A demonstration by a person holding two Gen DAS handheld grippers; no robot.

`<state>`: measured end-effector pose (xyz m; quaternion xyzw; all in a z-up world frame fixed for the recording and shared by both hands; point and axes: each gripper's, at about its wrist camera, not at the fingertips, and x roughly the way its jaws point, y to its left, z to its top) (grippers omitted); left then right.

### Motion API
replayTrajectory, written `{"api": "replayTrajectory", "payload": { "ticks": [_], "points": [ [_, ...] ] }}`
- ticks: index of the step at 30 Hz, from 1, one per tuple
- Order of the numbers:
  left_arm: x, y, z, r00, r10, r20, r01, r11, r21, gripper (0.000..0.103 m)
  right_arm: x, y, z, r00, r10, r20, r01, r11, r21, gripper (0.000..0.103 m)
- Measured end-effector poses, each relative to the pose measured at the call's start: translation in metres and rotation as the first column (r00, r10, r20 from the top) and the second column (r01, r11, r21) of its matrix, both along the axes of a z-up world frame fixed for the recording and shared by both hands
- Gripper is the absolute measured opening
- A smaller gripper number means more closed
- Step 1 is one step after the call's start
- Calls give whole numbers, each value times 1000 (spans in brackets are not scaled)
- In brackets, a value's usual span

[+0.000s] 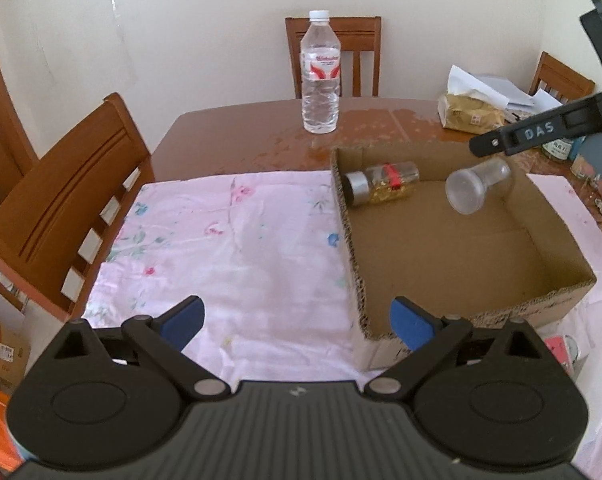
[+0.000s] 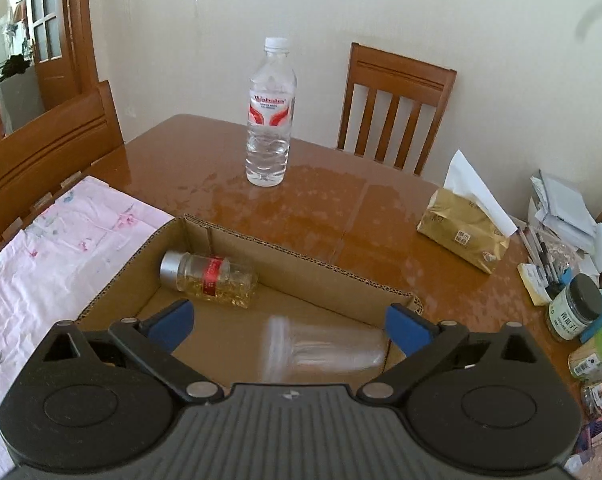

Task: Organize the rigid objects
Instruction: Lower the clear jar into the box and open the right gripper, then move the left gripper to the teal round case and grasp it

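A cardboard box [image 1: 353,248] sits on the table; it also shows in the right wrist view [image 2: 301,258]. In it a glass jar with a silver lid [image 1: 383,182] lies on its side [image 2: 209,276]. A clear plastic container [image 1: 475,186] is in mid-air over the box, blurred in the right wrist view [image 2: 321,350], below my open right gripper [image 2: 289,326]. The right gripper's finger shows in the left wrist view [image 1: 541,134]. My left gripper [image 1: 297,320] is open and empty over the box's near-left corner. A water bottle [image 1: 320,74] stands behind the box [image 2: 269,114].
A pink floral cloth [image 1: 229,248] covers the table left of the box. A tissue pack [image 2: 463,232], papers, pens and small jars [image 2: 573,312] crowd the right side. Wooden chairs [image 1: 65,208] stand around the table.
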<state>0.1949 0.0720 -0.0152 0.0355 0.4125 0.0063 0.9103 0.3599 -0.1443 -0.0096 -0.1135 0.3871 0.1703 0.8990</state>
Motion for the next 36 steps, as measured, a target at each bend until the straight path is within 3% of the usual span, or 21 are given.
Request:
{"api": "replayTrajectory", "payload": {
  "ticks": [11, 19, 30, 36],
  "points": [
    [-17, 9, -5, 1000, 21, -15, -22, 1000, -19, 99, -54, -11, 16, 999, -46, 11, 46, 998, 38, 103],
    [-25, 10, -12, 995, -97, -30, 95, 994, -46, 99, -125, -30, 9, 986, -167, -1, 167, 984, 54, 103],
    [-42, 5, -34, 953, -298, -53, 293, 952, -89, 100, -203, -52, -40, 900, -413, -138, 418, 908, 13, 103],
    [-47, -3, -61, 920, -376, -113, 370, 927, -67, 100, -238, -55, -64, 876, -438, -199, 442, 897, -30, 103]
  ]
}}
